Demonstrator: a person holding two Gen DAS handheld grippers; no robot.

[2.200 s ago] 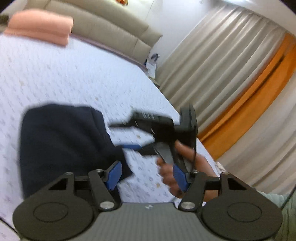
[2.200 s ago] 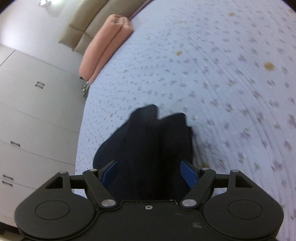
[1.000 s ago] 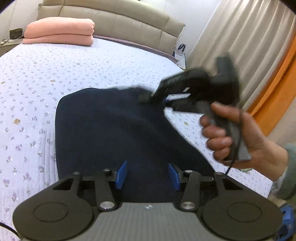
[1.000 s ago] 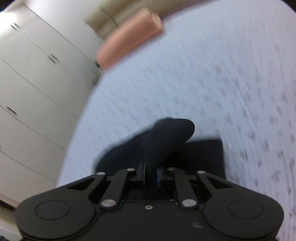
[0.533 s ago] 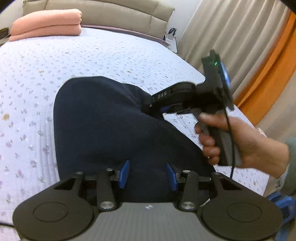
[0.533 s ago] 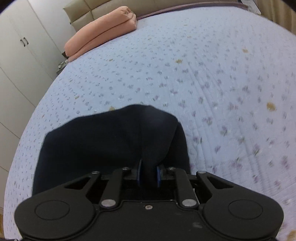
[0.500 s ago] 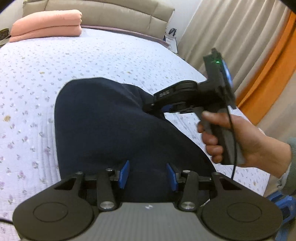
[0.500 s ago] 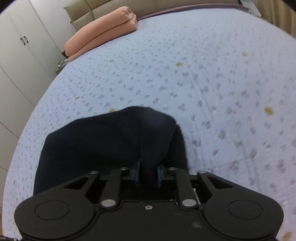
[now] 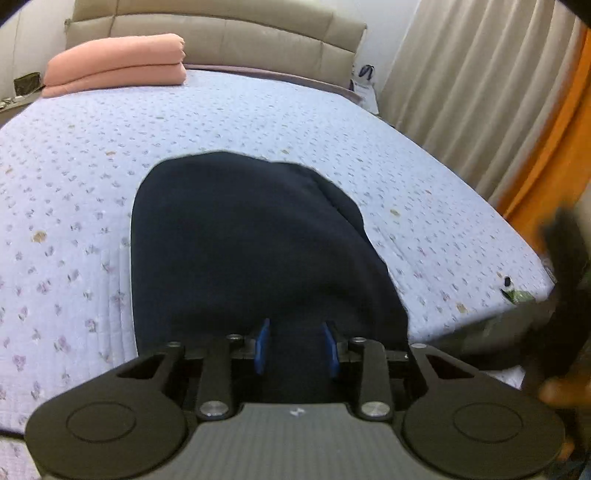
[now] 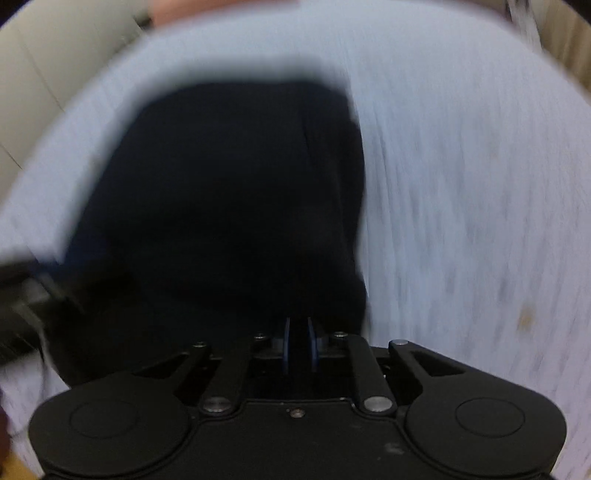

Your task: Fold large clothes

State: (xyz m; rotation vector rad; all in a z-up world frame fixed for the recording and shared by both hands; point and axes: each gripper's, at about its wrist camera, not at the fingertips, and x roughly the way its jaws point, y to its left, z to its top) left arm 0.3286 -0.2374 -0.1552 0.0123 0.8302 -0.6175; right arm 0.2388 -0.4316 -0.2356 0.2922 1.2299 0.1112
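A dark navy garment [image 9: 251, 251] lies folded into a rounded slab on the near half of the bed [image 9: 92, 140], its far edge curved and a seam ridge running down its right side. The left gripper [image 9: 297, 349] sits over the near edge with its blue pads part-way apart; its jaws have just been closing, with the cloth's edge between them, though whether the pads already press on it cannot be told. The right gripper [image 10: 298, 345] has also just been closing, and its pads stand almost together; the blurred view does not show whether any cloth is between them. A folded pink blanket [image 9: 118, 62] rests far off by the headboard [image 9: 221, 33]. The risk: if one gripper pinches only the top layer, lifting would peel the fold open or skew it.
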